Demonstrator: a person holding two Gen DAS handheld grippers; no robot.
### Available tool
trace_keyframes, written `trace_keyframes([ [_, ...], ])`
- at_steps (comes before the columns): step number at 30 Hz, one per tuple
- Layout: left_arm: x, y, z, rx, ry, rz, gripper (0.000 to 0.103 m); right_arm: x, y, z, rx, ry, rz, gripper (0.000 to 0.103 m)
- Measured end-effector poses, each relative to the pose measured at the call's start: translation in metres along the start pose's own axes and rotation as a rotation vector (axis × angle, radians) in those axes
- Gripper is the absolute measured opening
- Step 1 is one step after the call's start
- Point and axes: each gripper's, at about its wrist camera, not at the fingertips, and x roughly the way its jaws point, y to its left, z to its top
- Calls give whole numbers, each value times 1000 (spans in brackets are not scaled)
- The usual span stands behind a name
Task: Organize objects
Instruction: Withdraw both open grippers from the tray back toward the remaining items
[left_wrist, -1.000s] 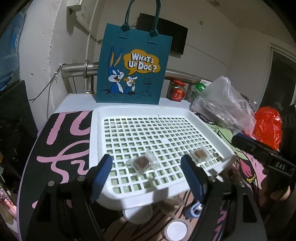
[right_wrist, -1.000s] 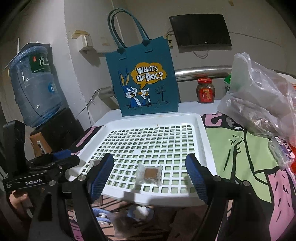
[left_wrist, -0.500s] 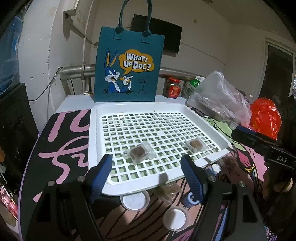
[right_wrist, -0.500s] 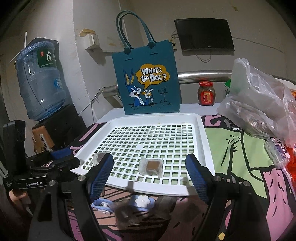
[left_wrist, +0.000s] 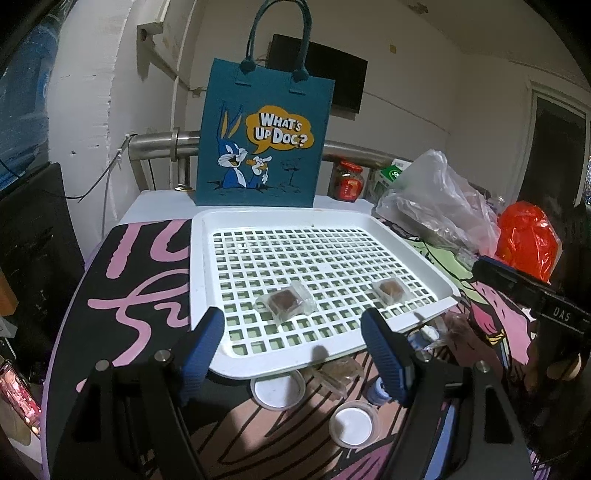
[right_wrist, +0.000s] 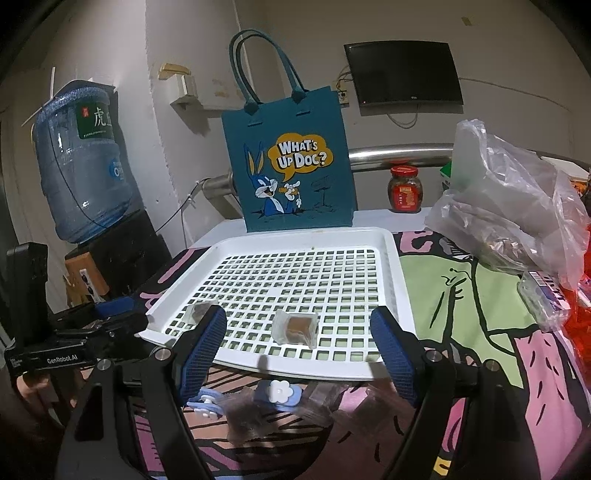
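— Two grippers, how do they sit?
— Left gripper (left_wrist: 293, 350) and right gripper (right_wrist: 299, 354) both tilt down at the tray's (left_wrist: 201, 266) near rim, fingers (left_wrist: 201, 347) apart, holding nothing.
— The snacks?
— Two wrapped snacks lie in the tray: one (left_wrist: 286, 301) at 12 o'clock of the left gripper, another (left_wrist: 389, 290) at 1 o'clock.
— Any view differences?
— Only the right view shows the water jug (right_wrist: 79, 162); only the left, the two round lids (left_wrist: 277, 387).
— Hidden?
— Packets (right_wrist: 243, 417) under the tray rim are blurred.
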Motion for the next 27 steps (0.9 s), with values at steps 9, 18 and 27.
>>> trace_keyframes([
  [9, 0, -11, -13, 43, 71, -63, 77, -9, -11, -8, 4, 21, -27, 81],
  [18, 7, -10, -22, 49, 132, -40, 77, -4, -16, -21, 0, 89, -40, 81],
  [27, 14, -1, -28, 11, 182, -6, 77, 11, -13, -36, -32, 210, -64, 81],
])
